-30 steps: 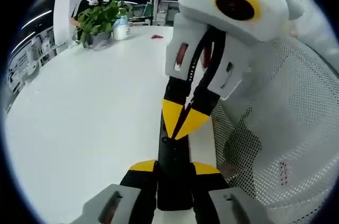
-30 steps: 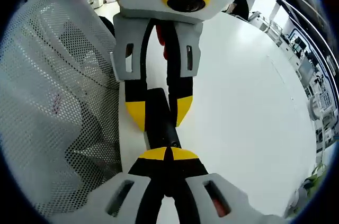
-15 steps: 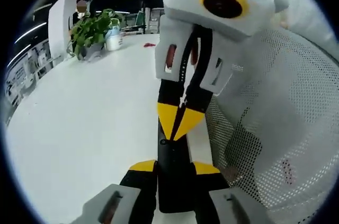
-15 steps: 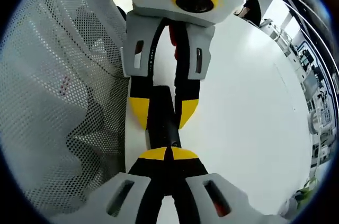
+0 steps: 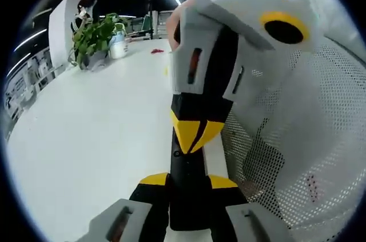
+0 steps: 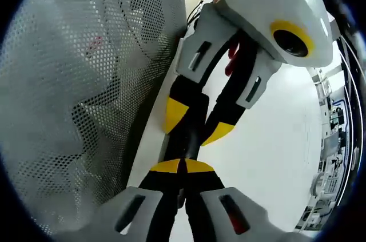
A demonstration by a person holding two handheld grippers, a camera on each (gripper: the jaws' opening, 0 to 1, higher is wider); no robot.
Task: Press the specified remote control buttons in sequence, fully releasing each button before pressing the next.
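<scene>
A slim black remote (image 5: 186, 165) sticks forward from between the yellow-tipped jaws of my left gripper (image 5: 187, 181), which is shut on its near end. My right gripper (image 5: 197, 133) comes down from above with its yellow tips closed together, and they rest on the remote's top face. In the right gripper view, my right gripper (image 6: 180, 166) is shut with its tips at the remote (image 6: 193, 110). There the left gripper (image 6: 198, 126) clamps the remote from the far side. The buttons are hidden under the tips.
A white table (image 5: 86, 133) spreads out to the left. A potted plant (image 5: 94, 30) and a white jar (image 5: 118, 47) stand at its far end. A person's white mesh garment (image 5: 303, 139) is close on the right, and it shows as mesh garment (image 6: 74, 99) beside the grippers.
The right gripper has rolled and tilted, so its view and its body in the left gripper view look turned. Its shut tips stay on the remote. The left gripper keeps hold.
</scene>
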